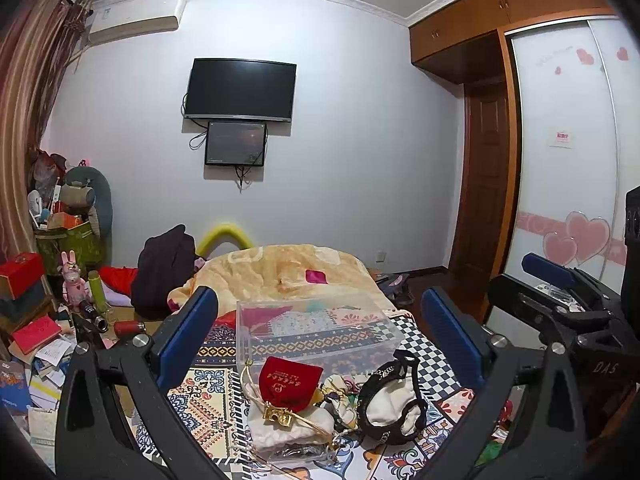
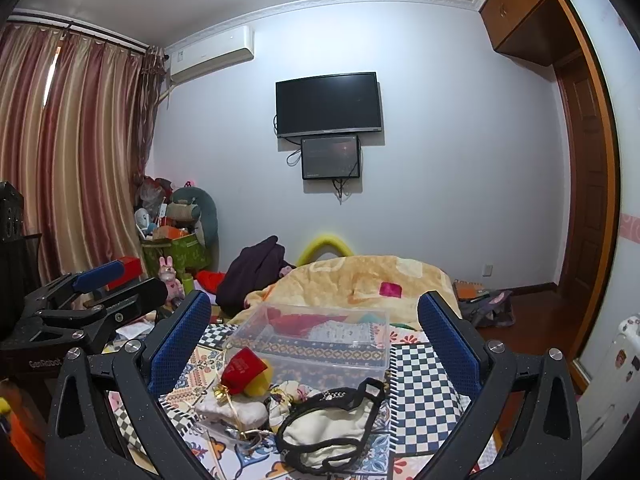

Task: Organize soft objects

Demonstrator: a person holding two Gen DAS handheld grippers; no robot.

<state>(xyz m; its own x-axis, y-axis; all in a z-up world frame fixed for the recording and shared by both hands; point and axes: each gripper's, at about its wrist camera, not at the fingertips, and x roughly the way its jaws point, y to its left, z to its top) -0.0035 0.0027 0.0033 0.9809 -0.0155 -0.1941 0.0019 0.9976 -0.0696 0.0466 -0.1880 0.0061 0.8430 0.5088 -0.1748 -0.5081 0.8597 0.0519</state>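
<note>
A small heap of soft things lies on the patterned bedcover in front of both grippers: a red velvet pouch (image 1: 289,384) (image 2: 243,369), a white cloth (image 1: 280,426) (image 2: 236,406), a gold clasp (image 1: 278,416), and a black-trimmed white fabric piece (image 1: 394,402) (image 2: 328,428). Behind them stands a clear plastic box (image 1: 316,330) (image 2: 316,338). My left gripper (image 1: 320,336) is open and empty above the heap. My right gripper (image 2: 316,340) is open and empty too. Each gripper shows at the edge of the other's view.
A yellow blanket (image 1: 288,268) covers the far end of the bed. A dark garment (image 1: 166,268) lies at its left. Cluttered boxes, books and a pink rabbit toy (image 1: 74,280) crowd the left side. A wardrobe (image 1: 568,160) and door stand right.
</note>
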